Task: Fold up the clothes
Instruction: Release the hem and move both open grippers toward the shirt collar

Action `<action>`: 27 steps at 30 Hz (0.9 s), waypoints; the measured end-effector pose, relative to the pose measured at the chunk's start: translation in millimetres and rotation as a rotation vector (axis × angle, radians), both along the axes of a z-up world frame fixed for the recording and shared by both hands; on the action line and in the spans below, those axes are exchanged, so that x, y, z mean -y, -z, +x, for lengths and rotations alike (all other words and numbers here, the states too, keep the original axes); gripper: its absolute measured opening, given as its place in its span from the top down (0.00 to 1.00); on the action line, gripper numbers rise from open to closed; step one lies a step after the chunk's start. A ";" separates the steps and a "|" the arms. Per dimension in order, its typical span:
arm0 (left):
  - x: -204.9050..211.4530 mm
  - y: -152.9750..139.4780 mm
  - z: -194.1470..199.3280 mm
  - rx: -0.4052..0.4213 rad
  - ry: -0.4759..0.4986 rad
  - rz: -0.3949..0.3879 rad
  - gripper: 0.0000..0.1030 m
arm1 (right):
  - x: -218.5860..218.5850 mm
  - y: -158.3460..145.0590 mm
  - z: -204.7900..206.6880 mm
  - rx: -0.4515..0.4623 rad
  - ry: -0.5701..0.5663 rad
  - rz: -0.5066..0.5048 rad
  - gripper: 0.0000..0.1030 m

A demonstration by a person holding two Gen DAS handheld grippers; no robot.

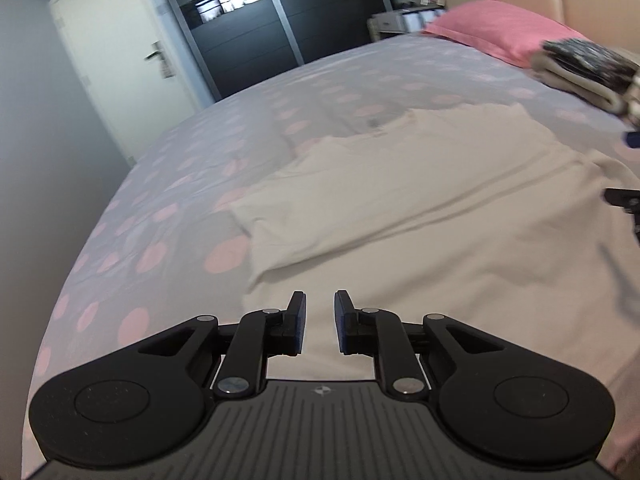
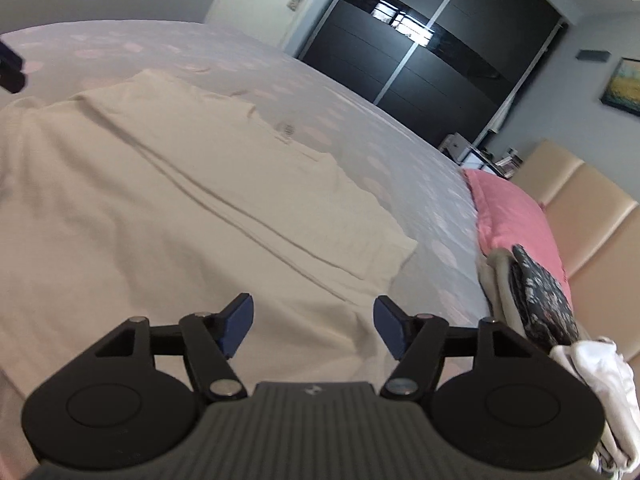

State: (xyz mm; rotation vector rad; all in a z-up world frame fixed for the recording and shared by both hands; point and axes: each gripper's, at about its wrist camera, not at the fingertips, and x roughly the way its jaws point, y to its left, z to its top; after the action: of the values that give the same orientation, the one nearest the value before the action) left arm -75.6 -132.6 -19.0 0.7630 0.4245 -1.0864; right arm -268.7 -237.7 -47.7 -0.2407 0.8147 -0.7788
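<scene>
Folded stack [image 2: 536, 300] and pillow [image 2: 516, 216] crowd right; dotted bedspread [image 1: 168, 184] left seemingly open.

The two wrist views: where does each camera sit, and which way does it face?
Left wrist: on the left gripper, low over the bed, looking along its open fingers across the cream shirt toward the wardrobe.
Right wrist: on the right gripper, fingers open, facing the same shirt, clothes pile at right.
Shared: shirt, bed, pink pillow, wardrobe, pile.

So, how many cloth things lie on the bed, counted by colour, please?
Cream spread shirt: 1
Pink pillow: 1
Dark floral folded garment: 1
Grey folded garment: 1
White crumpled garment: 1
Total: 5
</scene>
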 end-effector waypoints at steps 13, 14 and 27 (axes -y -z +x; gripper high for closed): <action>-29.6 59.3 -86.1 0.121 0.451 0.272 0.80 | -70.2 27.9 -12.9 -0.249 -0.388 0.087 0.33; -31.2 63.0 -88.1 0.138 0.463 0.281 0.79 | -74.3 31.0 -13.6 -0.266 -0.407 0.084 0.33; -52.5 109.8 -112.6 0.349 0.611 0.398 0.78 | -92.9 51.8 -21.3 -0.392 -0.534 -0.017 0.33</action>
State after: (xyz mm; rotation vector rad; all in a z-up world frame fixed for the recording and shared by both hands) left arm -188.2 -80.1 -128.8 1.4721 0.1004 -1.4151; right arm -290.0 -144.8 -99.5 -0.6108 1.0509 -0.2337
